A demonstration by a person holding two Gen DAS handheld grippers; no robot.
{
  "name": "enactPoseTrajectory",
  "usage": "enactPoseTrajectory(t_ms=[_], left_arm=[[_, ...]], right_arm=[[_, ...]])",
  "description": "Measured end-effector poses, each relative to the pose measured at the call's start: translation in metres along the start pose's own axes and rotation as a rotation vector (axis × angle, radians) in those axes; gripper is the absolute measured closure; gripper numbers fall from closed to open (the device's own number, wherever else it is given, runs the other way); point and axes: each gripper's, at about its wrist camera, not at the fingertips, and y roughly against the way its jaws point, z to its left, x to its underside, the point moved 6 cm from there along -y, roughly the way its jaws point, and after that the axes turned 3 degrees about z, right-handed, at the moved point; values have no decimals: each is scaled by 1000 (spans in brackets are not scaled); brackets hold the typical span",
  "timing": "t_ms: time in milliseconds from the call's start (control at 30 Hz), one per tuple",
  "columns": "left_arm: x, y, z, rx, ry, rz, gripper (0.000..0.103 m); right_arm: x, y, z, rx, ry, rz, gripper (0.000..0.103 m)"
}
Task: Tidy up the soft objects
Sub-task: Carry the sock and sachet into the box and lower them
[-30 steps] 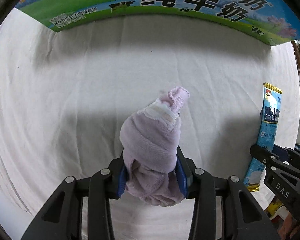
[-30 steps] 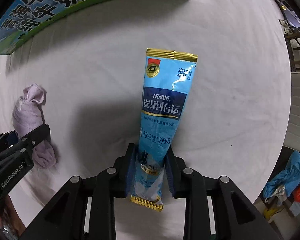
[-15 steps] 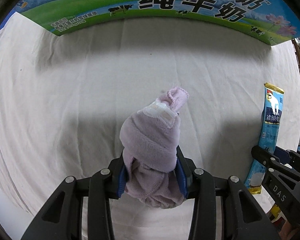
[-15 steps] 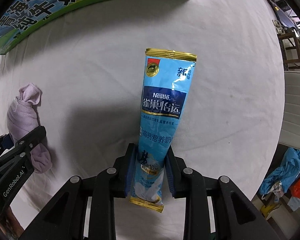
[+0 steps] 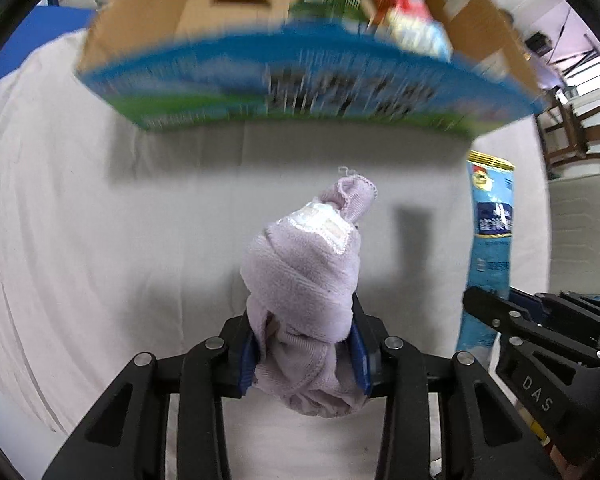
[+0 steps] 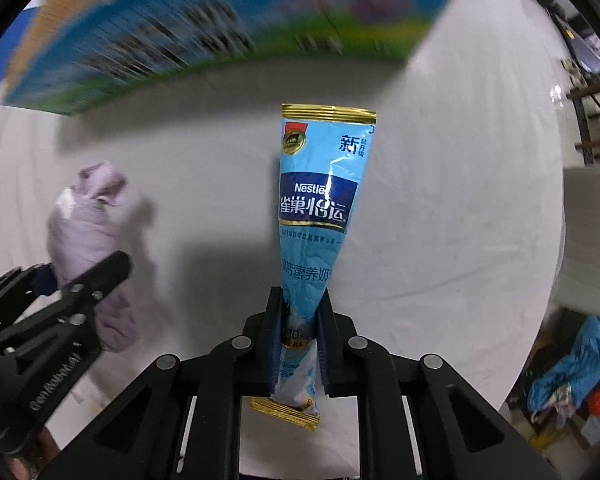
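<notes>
My left gripper (image 5: 306, 346) is shut on a rolled lilac sock (image 5: 304, 276) and holds it above the white cloth-covered table (image 5: 100, 240). My right gripper (image 6: 300, 328) is shut on the lower end of a long blue Nestle milk powder sachet (image 6: 320, 208), which points away from me. The sachet also shows at the right in the left wrist view (image 5: 490, 236), and the sock at the left in the right wrist view (image 6: 86, 232). An open cardboard milk carton box (image 5: 300, 80) stands ahead, with several packets inside.
The box's blue and green printed side (image 6: 220, 28) fills the top of the right wrist view. Wooden chairs (image 5: 568, 120) stand past the table's right edge. Blue and orange bags (image 6: 576, 372) lie on the floor at the lower right.
Both grippers have risen and tilted with their loads. The box now appears lower in view, with its open top and contents visible. The views are motion-blurred.
</notes>
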Motion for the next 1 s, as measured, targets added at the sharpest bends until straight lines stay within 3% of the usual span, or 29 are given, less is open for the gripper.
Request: enactPoseTrajectory(t_ms=[233,433,600,800,1000], left_arm=[[-24,73,0,50,-5,-127,68],[-52,108,3,98,12,-186,68],[-92,120,9,86,20,-219,68],[-148,102,35,87,49,-160,68],[-178,75,54,90,85,-73,68]], right_arm=[[-21,76,20,-37,74,-124,87],[-34,123,29,-85,103,-191,87],[-63,152,32,-109,116,-238,87],[-126,157,39,-155,114,-238,87],[-184,127,41,-160,96,-206,87]])
